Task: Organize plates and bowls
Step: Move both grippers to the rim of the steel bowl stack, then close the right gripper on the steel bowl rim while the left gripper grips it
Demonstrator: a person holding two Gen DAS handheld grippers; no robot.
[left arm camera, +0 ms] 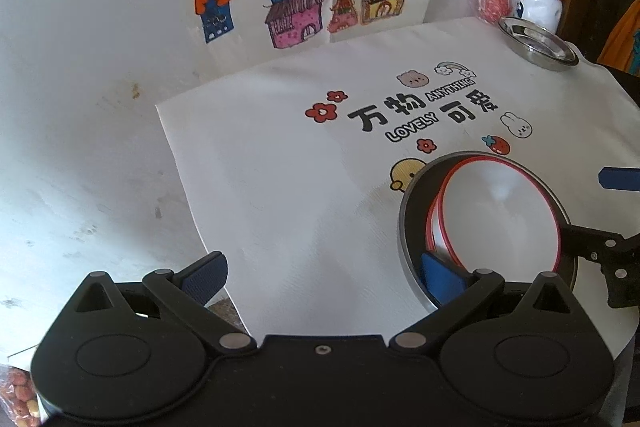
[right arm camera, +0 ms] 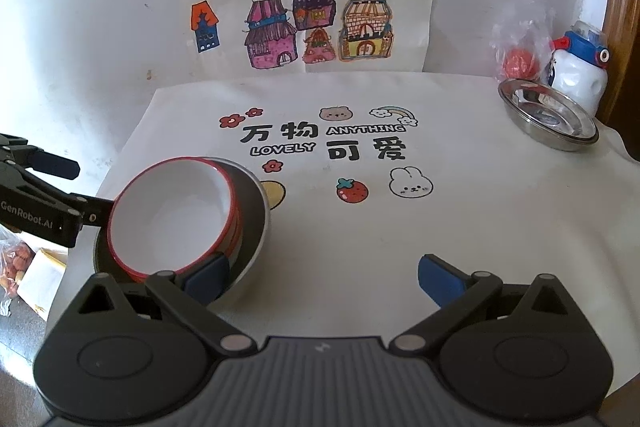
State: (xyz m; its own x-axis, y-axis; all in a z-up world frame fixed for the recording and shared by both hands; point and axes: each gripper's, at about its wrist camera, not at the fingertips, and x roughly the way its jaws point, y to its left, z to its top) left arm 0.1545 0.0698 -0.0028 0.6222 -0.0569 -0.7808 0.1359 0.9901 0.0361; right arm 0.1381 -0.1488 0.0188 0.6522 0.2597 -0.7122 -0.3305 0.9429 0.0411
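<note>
Both claws, left claw point(left arm camera: 322, 277) and right claw point(right arm camera: 324, 277), spread empty; red-rimmed bowls point(right arm camera: 168, 219) nested in dark bowl point(right arm camera: 252, 211); steel plate point(right arm camera: 548, 119) apparently remains unstacked.

Both my grippers are sitting wide apart.

I am holding the left gripper point(left arm camera: 324, 277) and the right gripper point(right arm camera: 324, 277) level, fingers spread, gripping nothing.

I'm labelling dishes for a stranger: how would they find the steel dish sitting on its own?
Start at the white printed cloth and go to its far right corner, by the white bottle. The steel dish sits there alone, shiny and empty, unlike the red-rimmed bowls.
</note>
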